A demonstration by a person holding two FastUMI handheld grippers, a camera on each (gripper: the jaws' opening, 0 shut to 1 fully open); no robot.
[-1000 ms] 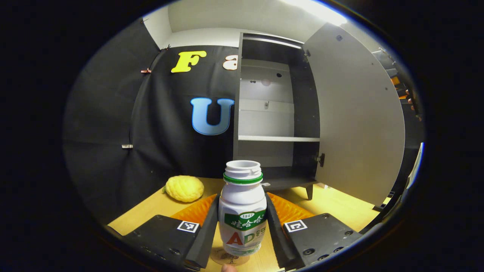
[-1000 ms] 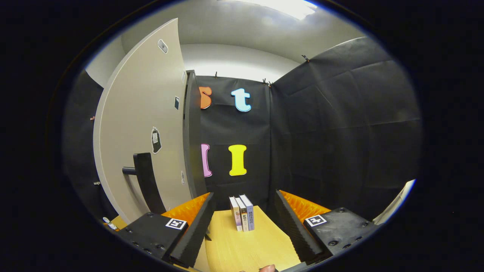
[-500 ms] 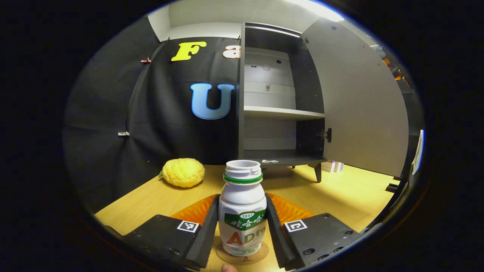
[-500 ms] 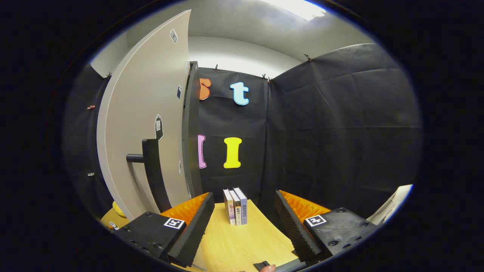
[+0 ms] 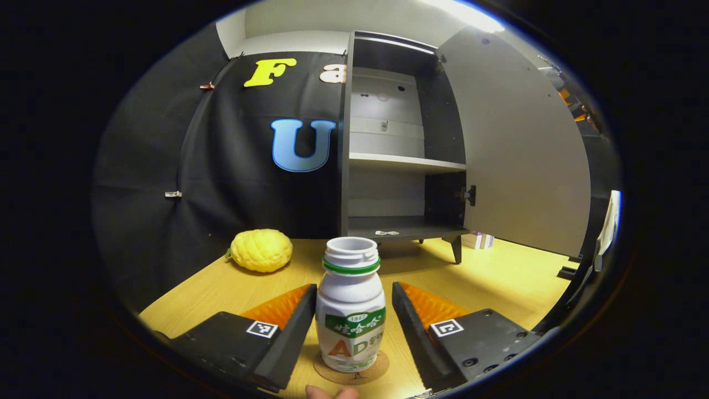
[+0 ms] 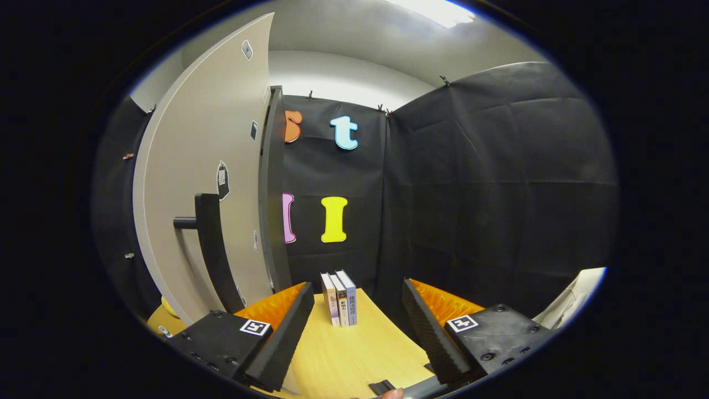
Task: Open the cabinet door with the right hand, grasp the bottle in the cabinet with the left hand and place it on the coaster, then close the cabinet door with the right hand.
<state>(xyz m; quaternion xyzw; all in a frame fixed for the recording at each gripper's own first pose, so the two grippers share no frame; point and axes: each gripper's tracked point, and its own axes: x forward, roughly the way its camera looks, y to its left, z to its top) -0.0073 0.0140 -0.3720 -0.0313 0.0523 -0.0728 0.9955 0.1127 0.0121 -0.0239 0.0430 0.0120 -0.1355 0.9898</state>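
Note:
A white bottle (image 5: 350, 310) with a green neck ring and no cap stands upright on the round cork coaster (image 5: 333, 376) in the left gripper view. My left gripper (image 5: 353, 287) is open around it, with a clear gap on the bottle's right side. Behind it the cabinet (image 5: 388, 160) stands with its grey door (image 5: 515, 149) swung wide to the right. In the right gripper view, my right gripper (image 6: 357, 288) is open and holds nothing. The door (image 6: 205, 166) and its dark bar handle (image 6: 213, 249) are just to its left.
A yellow bumpy fruit (image 5: 261, 250) lies on the wooden table (image 5: 498, 277) left of the cabinet. Three books (image 6: 339, 298) stand upright at the table's back ahead of my right gripper. Black cloth walls close in the booth.
The left gripper lowered the bottle onto the coaster, then its fingers spread apart and let go. The right gripper has barely shifted beside the door.

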